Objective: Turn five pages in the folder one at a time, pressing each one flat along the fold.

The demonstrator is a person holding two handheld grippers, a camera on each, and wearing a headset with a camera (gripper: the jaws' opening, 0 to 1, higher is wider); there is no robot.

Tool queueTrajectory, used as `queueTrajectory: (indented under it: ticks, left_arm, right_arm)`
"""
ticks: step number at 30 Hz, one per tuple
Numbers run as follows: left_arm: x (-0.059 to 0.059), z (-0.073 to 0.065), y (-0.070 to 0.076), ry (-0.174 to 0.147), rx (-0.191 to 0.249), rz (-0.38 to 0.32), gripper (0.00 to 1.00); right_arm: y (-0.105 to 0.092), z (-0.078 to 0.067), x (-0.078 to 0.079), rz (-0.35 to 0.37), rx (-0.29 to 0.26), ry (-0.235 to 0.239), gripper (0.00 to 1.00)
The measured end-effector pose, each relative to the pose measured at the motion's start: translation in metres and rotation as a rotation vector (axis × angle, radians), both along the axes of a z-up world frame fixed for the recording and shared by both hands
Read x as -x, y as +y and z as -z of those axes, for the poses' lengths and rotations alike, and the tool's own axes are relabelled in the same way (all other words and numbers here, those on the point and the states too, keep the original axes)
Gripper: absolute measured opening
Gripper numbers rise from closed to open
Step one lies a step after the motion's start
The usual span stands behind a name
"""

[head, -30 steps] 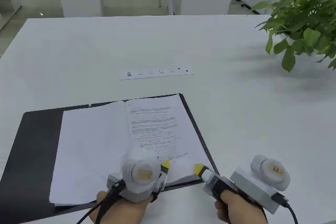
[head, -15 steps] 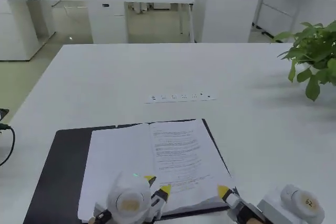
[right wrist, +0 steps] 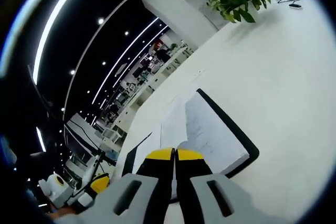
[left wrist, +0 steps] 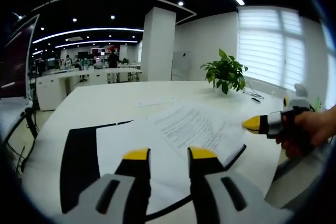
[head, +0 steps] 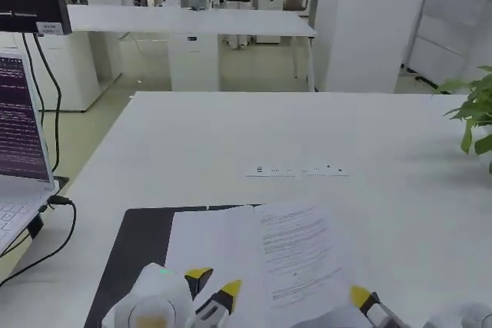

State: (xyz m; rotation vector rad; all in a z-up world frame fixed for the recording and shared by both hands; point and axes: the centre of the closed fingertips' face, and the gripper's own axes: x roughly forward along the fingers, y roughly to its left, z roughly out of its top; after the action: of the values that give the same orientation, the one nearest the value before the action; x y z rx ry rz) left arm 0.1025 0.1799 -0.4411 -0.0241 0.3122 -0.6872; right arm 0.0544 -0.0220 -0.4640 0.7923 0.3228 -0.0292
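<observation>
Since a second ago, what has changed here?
Mainly the head camera tipped up. The left gripper seems to have drifted left off the printed page, jaws open. Nothing was grasped or released. The folder lies open at the same pages; the right gripper, shut, stays by its right edge.
</observation>
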Motion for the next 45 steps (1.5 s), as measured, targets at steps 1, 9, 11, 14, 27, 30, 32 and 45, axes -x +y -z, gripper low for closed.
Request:
queueTrajectory:
  ticks: [1,9,11,14,27,30,32,45]
  left_arm:
    - [0.001,-0.003,0.004,-0.004,0.006,-0.008,0.27]
    - [0.005,-0.004,0.034,-0.011,-0.001,-0.05,0.27]
    - [0.004,-0.006,0.039,-0.012,-0.001,-0.062,0.27]
    - [0.005,-0.007,0.046,-0.015,0.0,-0.073,0.27]
    - [0.006,-0.014,0.078,-0.02,0.008,-0.13,0.26]
    - [0.007,-0.014,0.085,-0.024,-0.007,-0.125,0.26]
    - [0.008,-0.015,0.09,-0.027,-0.013,-0.126,0.26]
    - [0.013,-0.01,0.13,-0.013,-0.035,-0.167,0.25]
  right_arm:
    - [0.005,-0.007,-0.001,-0.016,0.014,-0.025,0.0]
    - [0.031,-0.032,-0.005,-0.106,0.098,-0.093,0.0]
    - [0.039,-0.037,-0.006,-0.133,0.13,-0.108,0.0]
    - [0.049,-0.043,-0.008,-0.163,0.165,-0.122,0.0]
    - [0.098,-0.058,-0.015,-0.323,0.311,-0.174,0.0]
    - [0.113,-0.06,-0.018,-0.36,0.334,-0.179,0.0]
    - [0.123,-0.059,-0.019,-0.392,0.356,-0.181,0.0]
    - [0.183,-0.034,-0.029,-0.562,0.497,-0.124,0.0]
